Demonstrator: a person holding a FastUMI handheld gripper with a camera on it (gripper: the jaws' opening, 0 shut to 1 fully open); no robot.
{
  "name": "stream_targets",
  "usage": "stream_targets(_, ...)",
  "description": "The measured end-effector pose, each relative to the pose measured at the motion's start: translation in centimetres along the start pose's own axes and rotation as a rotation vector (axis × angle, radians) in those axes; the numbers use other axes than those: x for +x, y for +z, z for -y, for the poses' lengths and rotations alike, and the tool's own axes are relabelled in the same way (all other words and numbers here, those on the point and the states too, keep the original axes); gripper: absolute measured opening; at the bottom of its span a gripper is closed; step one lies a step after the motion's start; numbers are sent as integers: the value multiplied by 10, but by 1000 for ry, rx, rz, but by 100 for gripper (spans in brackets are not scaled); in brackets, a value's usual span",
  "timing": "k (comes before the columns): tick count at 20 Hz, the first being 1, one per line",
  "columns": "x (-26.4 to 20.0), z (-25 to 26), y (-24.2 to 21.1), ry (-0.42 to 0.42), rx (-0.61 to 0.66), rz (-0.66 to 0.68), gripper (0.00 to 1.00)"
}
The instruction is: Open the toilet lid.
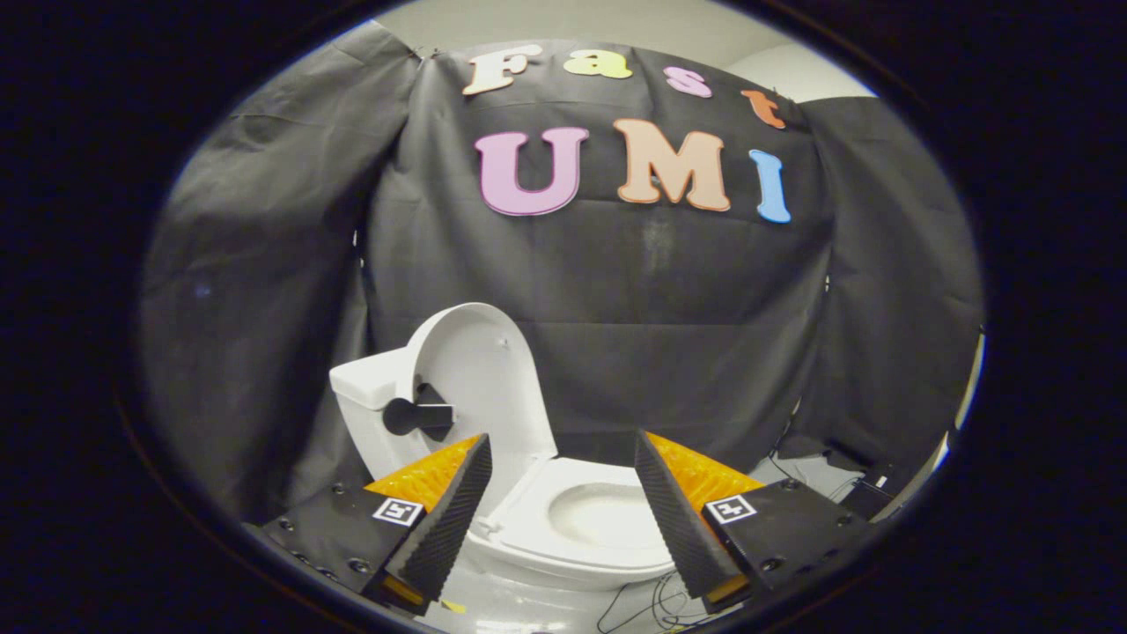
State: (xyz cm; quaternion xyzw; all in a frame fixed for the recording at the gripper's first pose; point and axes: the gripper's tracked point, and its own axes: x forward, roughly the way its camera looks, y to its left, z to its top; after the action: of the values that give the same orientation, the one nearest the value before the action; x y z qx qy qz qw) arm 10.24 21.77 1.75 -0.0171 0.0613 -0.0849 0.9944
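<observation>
The toilet (563, 519) stands just beyond the gripper (563, 506), against the black cloth wall (669, 299). Its white lid (484, 379) is raised, upright and leaning back toward the tank (370, 383) at the far left, so the lid's underside faces the camera. The seat (528, 515) is down, lying flat on the rim. The bowl (607, 515) is open to view between the fingers; its inside looks plain white, and whether it holds water cannot be told. A dark fitting (418, 416) sticks out beside the tank and lid at the left.

The fingers stand wide apart, one on each side of the bowl, with nothing held between them. Each finger carries a small square black-and-white marker tag (398, 511) on its base; the pattern is no readable writing.

Thin dark cables (656, 608) lie on the pale floor (528, 612) near the toilet's base, and more trail off to the right by the foot of the cloth.
</observation>
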Motion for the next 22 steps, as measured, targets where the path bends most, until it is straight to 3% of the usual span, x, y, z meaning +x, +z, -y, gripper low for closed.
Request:
stream_targets(5,-7,35,-3,39,-11,62,100)
stream_targets(10,-10,91,-29,-41,98,84,99)
stream_targets(15,-15,123,-64,-114,54,-7,99)
stream_targets(22,-13,123,-73,-119,60,-30,98)
